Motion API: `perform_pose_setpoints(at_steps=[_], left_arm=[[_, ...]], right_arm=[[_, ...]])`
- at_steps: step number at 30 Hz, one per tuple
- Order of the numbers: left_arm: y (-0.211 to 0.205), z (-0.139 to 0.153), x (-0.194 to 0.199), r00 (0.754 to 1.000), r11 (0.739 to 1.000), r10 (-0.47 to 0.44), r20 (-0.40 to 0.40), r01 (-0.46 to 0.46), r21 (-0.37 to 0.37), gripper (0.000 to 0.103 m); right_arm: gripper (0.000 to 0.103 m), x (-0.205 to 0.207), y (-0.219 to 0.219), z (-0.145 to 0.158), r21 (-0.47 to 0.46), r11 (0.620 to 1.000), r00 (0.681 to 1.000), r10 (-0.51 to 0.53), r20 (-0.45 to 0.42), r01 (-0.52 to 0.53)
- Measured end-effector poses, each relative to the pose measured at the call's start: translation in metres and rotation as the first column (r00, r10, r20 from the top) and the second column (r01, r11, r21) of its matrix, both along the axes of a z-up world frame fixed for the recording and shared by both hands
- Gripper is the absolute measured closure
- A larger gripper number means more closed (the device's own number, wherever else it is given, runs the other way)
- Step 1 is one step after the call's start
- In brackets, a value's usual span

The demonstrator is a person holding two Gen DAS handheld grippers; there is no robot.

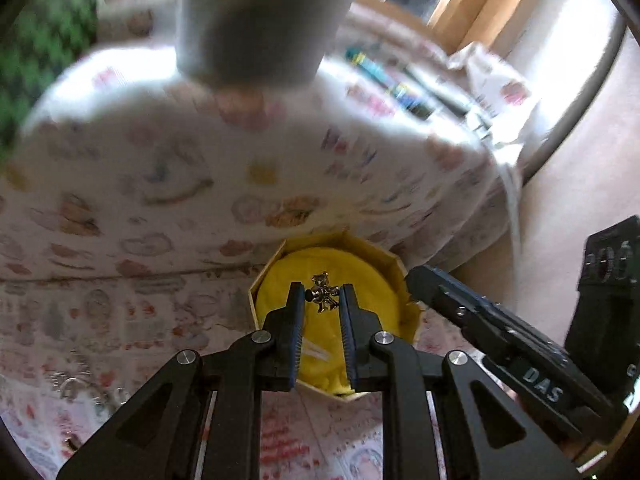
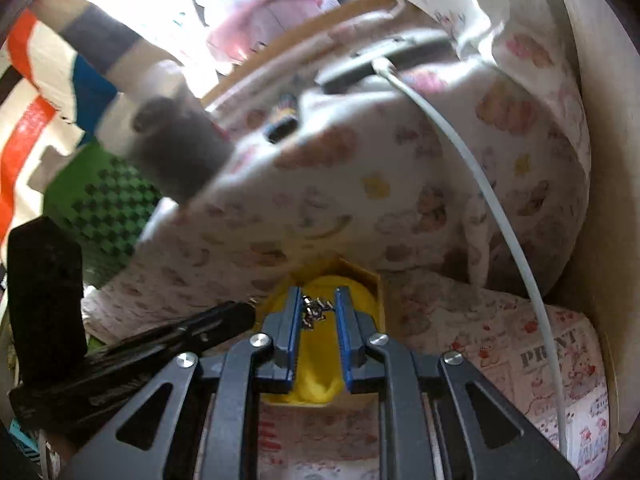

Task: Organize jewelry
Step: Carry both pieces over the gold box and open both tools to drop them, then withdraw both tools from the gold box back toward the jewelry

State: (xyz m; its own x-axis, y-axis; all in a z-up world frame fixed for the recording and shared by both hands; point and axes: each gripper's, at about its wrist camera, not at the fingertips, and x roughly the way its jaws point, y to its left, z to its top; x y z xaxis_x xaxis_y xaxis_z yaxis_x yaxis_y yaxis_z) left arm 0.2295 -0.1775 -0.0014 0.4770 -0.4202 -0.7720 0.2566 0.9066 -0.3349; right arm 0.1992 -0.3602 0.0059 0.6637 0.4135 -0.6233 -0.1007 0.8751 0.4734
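An open box (image 1: pixel 400 268) lined with yellow cloth (image 1: pixel 360 280) sits on a patterned sheet. My left gripper (image 1: pixel 322 294) hovers over it, shut on a small gold and silver charm (image 1: pixel 322 296) that spans the gap between its pads. My right gripper (image 2: pixel 317 300) is over the same box (image 2: pixel 370 280), shut on a small silver jewelry piece (image 2: pixel 316 306). The right gripper's tip (image 1: pixel 420 280) shows at the box's right rim in the left wrist view. The left gripper's tip (image 2: pixel 240 314) shows just left of the box in the right wrist view.
A blurred grey roll (image 1: pixel 256 20) stands behind on the printed bedding (image 1: pixel 180 168). More silver jewelry (image 1: pixel 80 388) lies at the lower left. A white cable (image 2: pixel 480 176) runs from a dark flat device (image 2: pixel 380 60) down the right. Pens (image 1: pixel 384 80) lie far right.
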Motion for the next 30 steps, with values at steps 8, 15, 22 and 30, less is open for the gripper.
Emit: perform_pose_setpoints(at_steps=[8, 15, 22, 30], left_arm=[[0.003, 0.013, -0.007, 0.996, 1.0, -0.005, 0.093, 0.003, 0.02, 0.076], [0.026, 0.05, -0.044, 0.977, 0.991, 0.046, 0.21, -0.071, 0.113, 0.063], [0.082, 0.108, -0.106, 0.911, 0.963, 0.134, 0.391, -0.212, 0.165, 0.039], [0.124, 0.142, -0.173, 0.816, 0.929, 0.198, 0.543, -0.332, 0.162, 0.02]], right_arm=[[0.065, 0.0, -0.002, 0.001, 0.014, 1.0, 1.0, -0.015, 0.006, 0.015], [0.06, -0.02, 0.003, 0.026, -0.06, 0.997, 0.995, -0.038, 0.09, 0.044], [0.04, -0.055, 0.027, 0.063, -0.133, 0.99, 0.974, -0.019, 0.224, 0.05], [0.005, -0.108, 0.066, 0.099, -0.19, 0.979, 0.933, -0.002, 0.359, 0.075]])
